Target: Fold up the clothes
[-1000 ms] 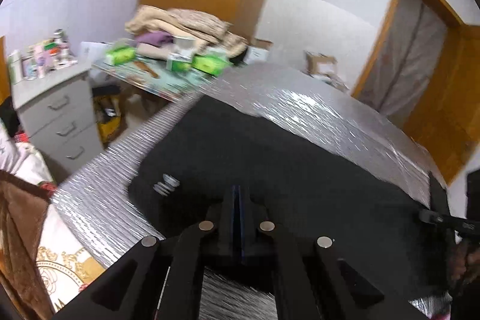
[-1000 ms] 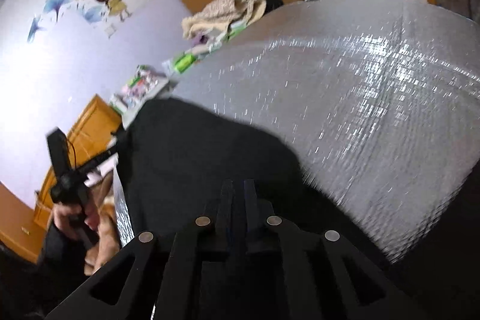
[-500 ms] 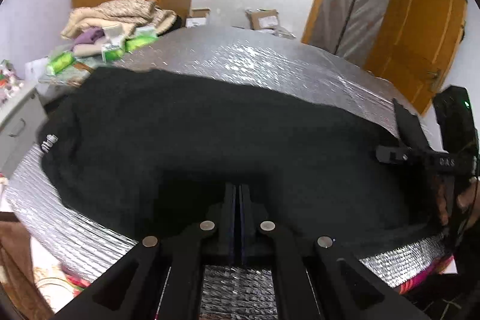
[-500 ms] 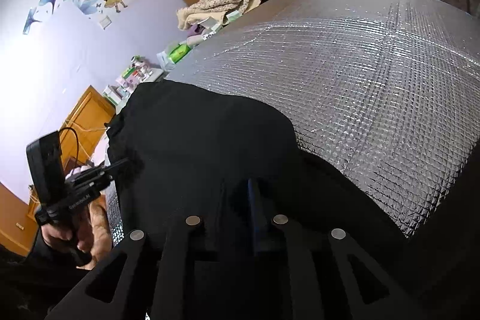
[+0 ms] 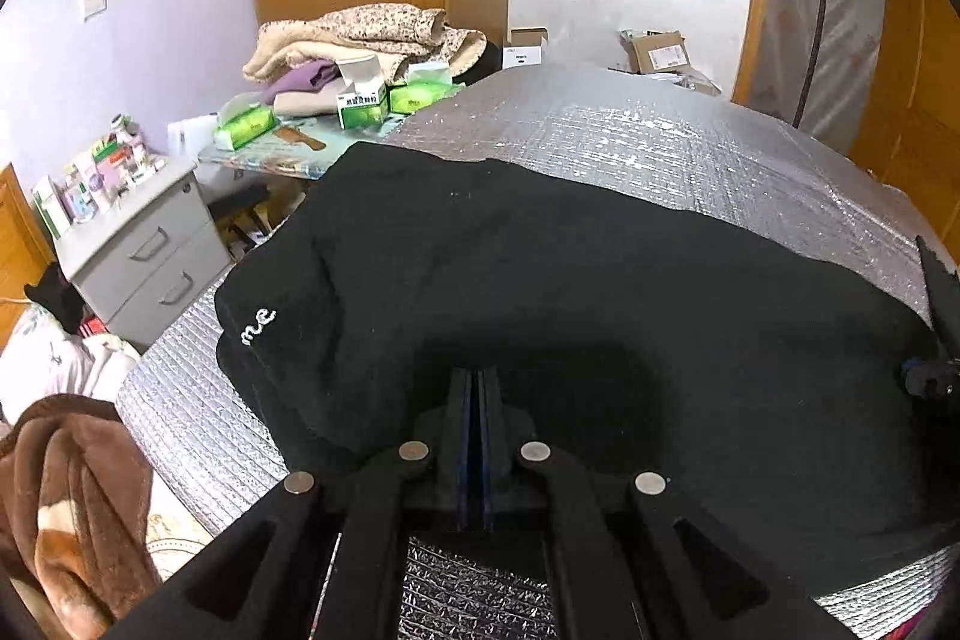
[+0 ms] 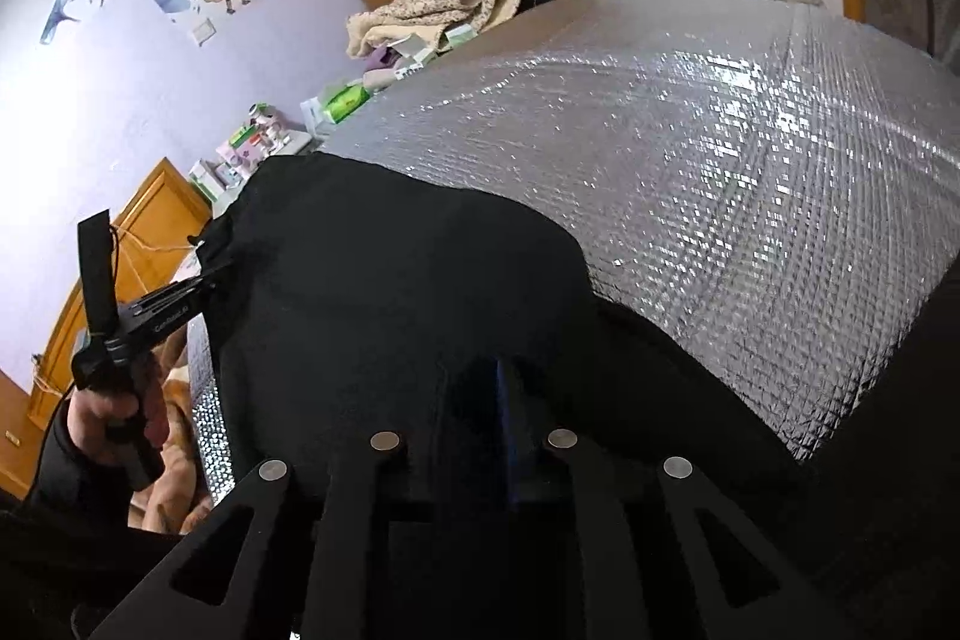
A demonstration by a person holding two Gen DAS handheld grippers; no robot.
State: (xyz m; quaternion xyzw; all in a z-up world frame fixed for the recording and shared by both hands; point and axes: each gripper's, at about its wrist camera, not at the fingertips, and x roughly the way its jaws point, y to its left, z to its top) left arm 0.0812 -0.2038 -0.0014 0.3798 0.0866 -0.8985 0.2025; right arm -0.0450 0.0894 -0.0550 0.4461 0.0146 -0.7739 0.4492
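A silver quilted foil surface (image 5: 660,142) carries a black garment (image 5: 570,280) spread across its near side.

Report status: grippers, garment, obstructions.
Left gripper shut on black garment. Right gripper parted, over the garment. Garment spread on silver mat. Nothing in the way.

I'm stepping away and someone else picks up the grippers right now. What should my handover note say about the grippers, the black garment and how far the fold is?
Left gripper: shut, at the near edge of the black garment; whether it pinches cloth is hard to tell.
Right gripper: jaws apart over the same dark cloth, pads not seen pressing on it.
Garment: spread across the silver quilted mat, white lettering near its left end.
Done: garment lies mostly flat, one layer seemingly doubled over at the left.
Left: finish the folds and square it up.
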